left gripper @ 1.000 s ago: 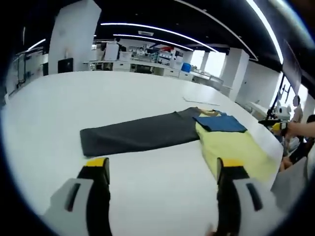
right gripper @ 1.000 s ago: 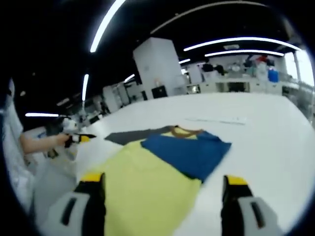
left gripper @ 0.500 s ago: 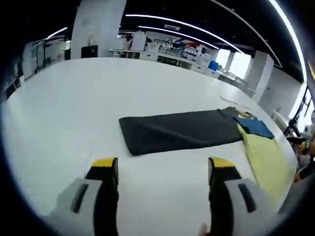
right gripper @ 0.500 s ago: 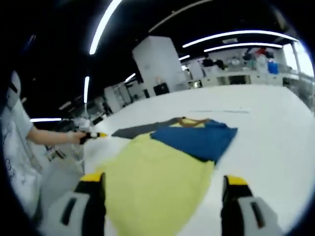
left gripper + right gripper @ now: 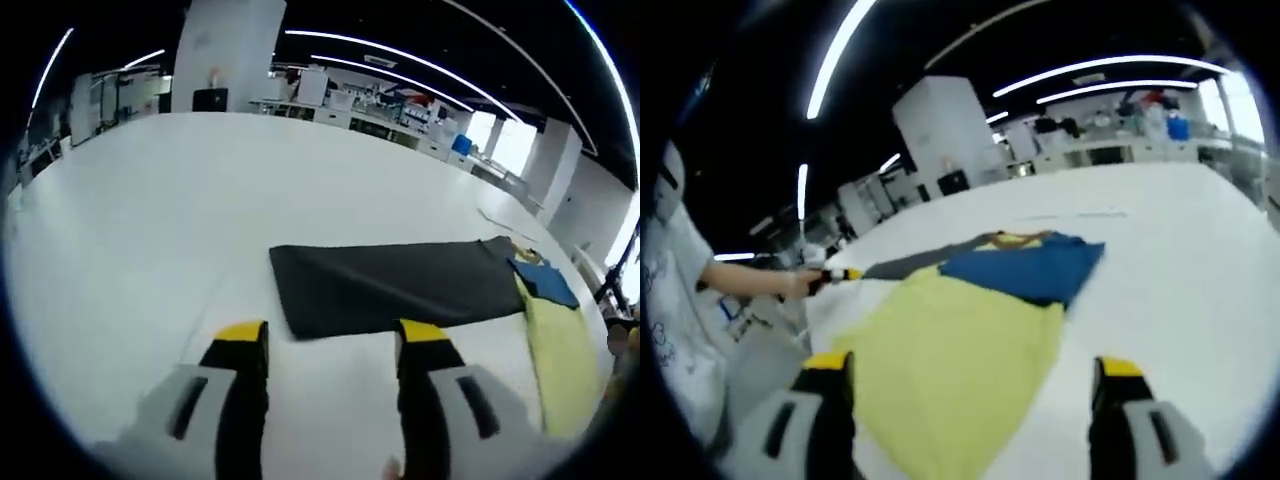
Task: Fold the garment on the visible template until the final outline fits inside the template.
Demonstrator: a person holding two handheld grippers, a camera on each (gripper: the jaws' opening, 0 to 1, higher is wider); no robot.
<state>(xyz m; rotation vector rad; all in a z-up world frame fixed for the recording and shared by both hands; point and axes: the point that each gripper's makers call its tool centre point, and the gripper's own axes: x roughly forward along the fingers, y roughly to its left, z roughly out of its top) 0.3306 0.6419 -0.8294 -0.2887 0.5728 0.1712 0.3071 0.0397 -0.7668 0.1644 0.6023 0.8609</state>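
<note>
Your left gripper (image 5: 320,345) and right gripper (image 5: 965,380) both hover empty, jaws spread. The yellow-and-blue garment (image 5: 960,330) lies flat and largely unfolded on the white table (image 5: 150,220), overlapping one end of the dark template (image 5: 395,285). By this view, nearly all folding remains.

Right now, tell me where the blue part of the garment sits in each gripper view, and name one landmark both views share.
Left gripper view: the blue part lies at the right, between the dark template and the yellow part.
Right gripper view: the blue part lies just above centre, at the far end of the yellow part.
Shared landmark: the dark template, beside the garment on the white table.
</note>
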